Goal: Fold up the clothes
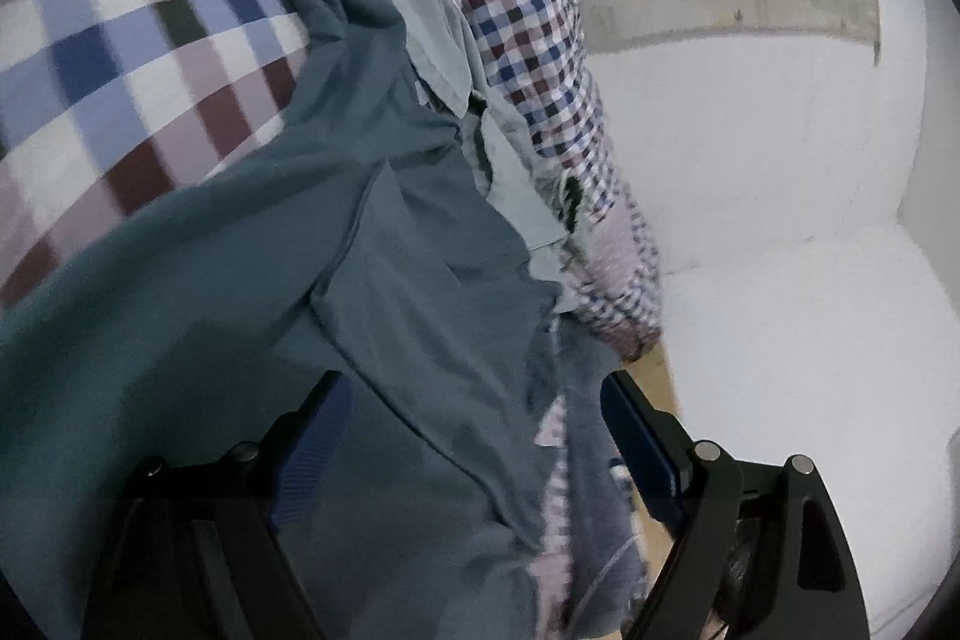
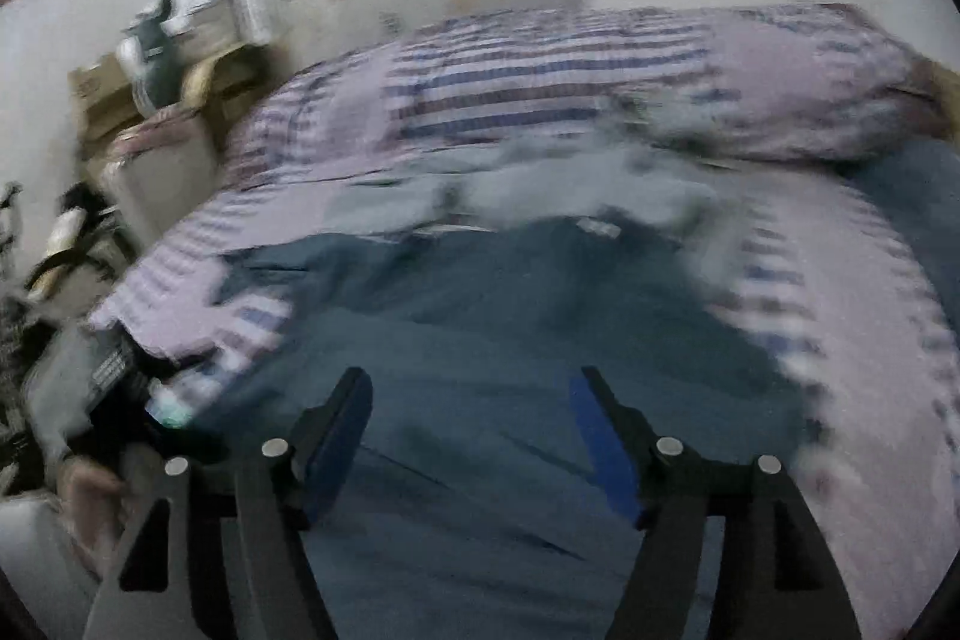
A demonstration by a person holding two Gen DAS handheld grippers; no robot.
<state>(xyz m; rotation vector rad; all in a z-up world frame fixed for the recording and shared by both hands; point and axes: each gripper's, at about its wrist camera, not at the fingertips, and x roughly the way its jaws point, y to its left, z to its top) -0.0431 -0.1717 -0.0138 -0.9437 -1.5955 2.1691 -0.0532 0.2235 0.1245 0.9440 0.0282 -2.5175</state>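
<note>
A dark teal garment [image 1: 336, 244] lies rumpled across the checked bed cover [image 1: 138, 58]. In the left wrist view my left gripper [image 1: 471, 400] is open just above it, with teal cloth spread between and under its blue-padded fingers [image 1: 630, 418]. The right wrist view is blurred. There the same teal garment [image 2: 492, 316] lies spread on the bed, and my right gripper [image 2: 474, 388] hovers open over its near part, holding nothing. A paler grey-blue garment [image 2: 540, 184] lies beyond it, and it also shows along the teal one's edge as the pale garment [image 1: 432, 22].
The bed's edge [image 1: 624, 292] drops to a strip of wooden floor [image 1: 657, 370] beside a white wall [image 1: 780, 220]. A pillow [image 2: 798, 100] sits at the bed's far right. Cardboard boxes [image 2: 102, 100] and clutter crowd the left side. A hand [image 2: 90, 496] shows low left.
</note>
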